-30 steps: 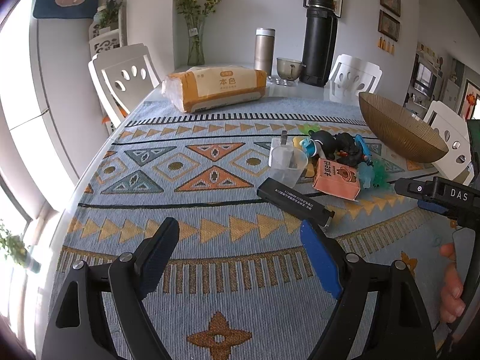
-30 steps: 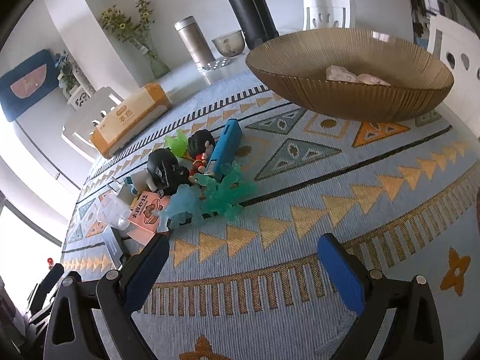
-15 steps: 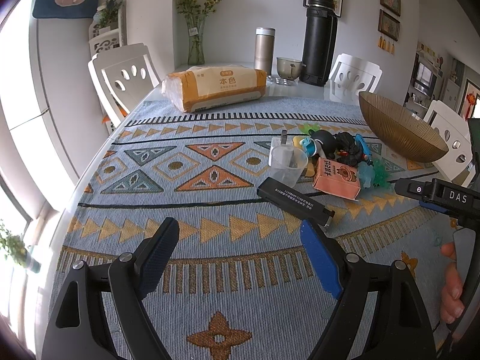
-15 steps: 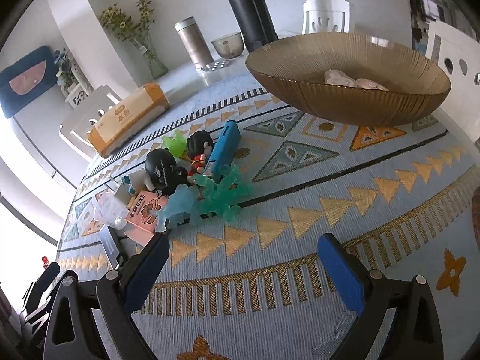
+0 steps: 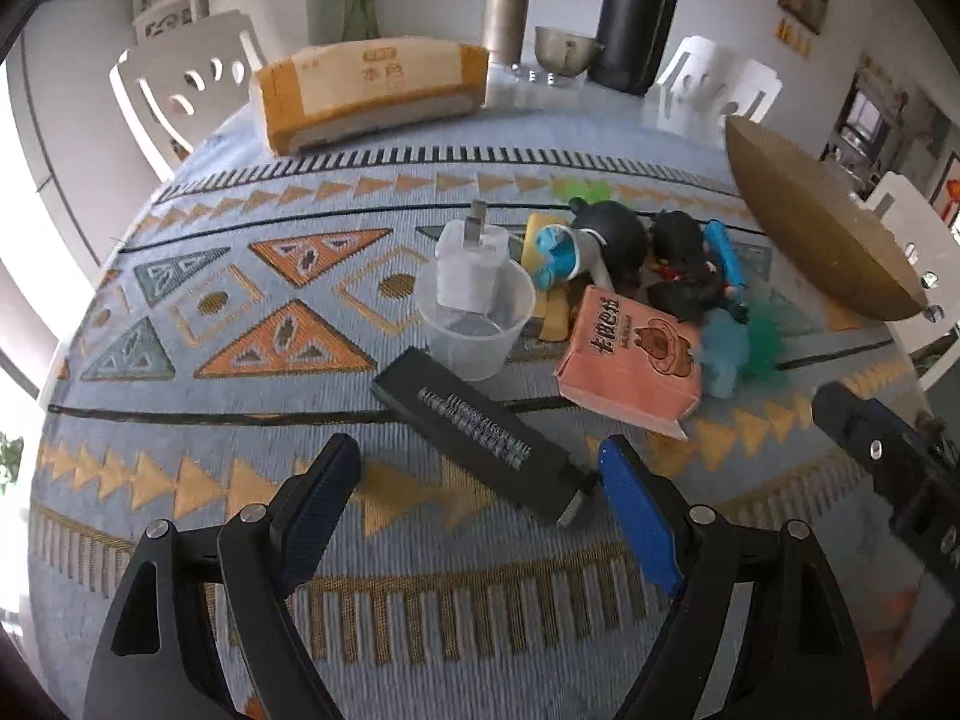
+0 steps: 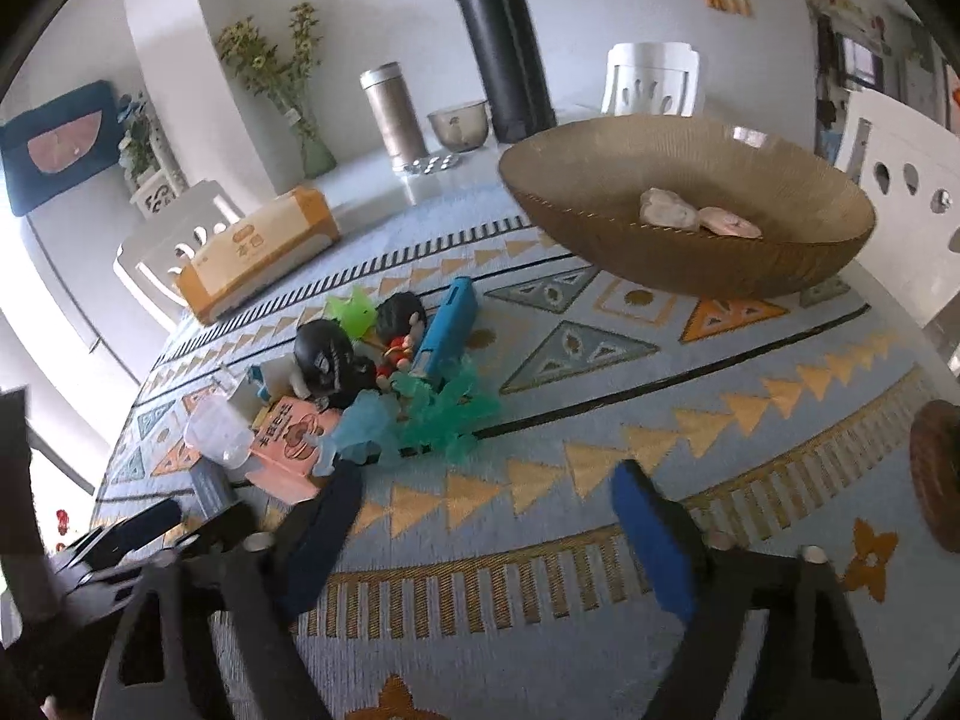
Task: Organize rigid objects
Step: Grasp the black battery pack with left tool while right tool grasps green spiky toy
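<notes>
My left gripper (image 5: pixel 480 498) stands wide open above the patterned tablecloth (image 5: pixel 240 324), holding nothing. The near end of the black bar (image 5: pixel 480 432) lies between its fingertips, just beside the right pad. At my 12 o'clock sits the clear cup (image 5: pixel 477 324) with a white plug adapter (image 5: pixel 471 267) in it; the pink box (image 5: pixel 630 354) lies at 1 o'clock. My right gripper (image 6: pixel 486 516) is likewise spread and empty. From it, the toy pile (image 6: pixel 384 372) sits at 11 o'clock, the brown bowl (image 6: pixel 690 264) at 1 o'clock, well apart.
</notes>
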Motion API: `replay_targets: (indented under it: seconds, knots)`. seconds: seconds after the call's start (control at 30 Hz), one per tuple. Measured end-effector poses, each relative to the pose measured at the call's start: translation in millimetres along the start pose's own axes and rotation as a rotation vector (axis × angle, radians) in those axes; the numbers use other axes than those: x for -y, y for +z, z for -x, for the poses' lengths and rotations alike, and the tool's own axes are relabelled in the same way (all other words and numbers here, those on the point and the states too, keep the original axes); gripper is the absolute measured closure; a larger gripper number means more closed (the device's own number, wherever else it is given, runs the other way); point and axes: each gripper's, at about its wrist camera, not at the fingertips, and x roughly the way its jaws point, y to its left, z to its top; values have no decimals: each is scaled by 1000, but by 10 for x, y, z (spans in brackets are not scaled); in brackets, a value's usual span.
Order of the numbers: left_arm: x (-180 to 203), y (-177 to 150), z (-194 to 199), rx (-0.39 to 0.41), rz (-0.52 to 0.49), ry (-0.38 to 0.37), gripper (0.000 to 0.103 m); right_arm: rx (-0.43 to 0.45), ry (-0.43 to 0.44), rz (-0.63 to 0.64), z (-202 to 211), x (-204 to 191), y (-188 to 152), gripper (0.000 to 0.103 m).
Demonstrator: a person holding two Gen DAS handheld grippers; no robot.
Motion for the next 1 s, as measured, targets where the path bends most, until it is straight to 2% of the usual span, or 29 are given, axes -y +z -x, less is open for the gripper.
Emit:
replay_targets:
  seconds: [0.03,0.1,0.17,0.2,0.3,0.4,0.57,0.67,0.77,0.8,0.87,1.0]
  knots:
    - [3,0,9,10,-4,-21,39,-10,2,11,-23,-24,4,29]
    - [-12,1,38,6,-22,-26,50,-37,35,25,-47,-45,14,40]
    - [-85,-40,108,-2,-47,-56,68,-72,46,29,-74,-21,19,47]
    - [-152,-62,142,-8,-50,-72,71,-89,35,34,-89,-1,22,49]
    - [-386,-112,218,-24,-49,-89,72,-159,75,21,-149,139,74,49]
    - [-563,-94,244,-18,-54,-61,72,-235,129,48,-265,151,155,49]
    - [-541,-5,195,-28,-70,-129,71,-227,76,148,-441,-92,266,49]
    - [-409,38,102,-24,-124,-85,71,-201,32,155,-572,-146,336,49]
    - [-352,77,49,-10,-135,-83,72,-177,12,189,-642,-202,361,51]
    - [-347,78,45,-3,-130,-91,72,-168,11,207,-641,-222,349,55]
    - [-359,63,50,10,-123,-94,82,-152,13,232,-599,-228,312,55]
    - [-453,44,111,9,-83,-137,82,-150,62,232,-435,-186,227,55]
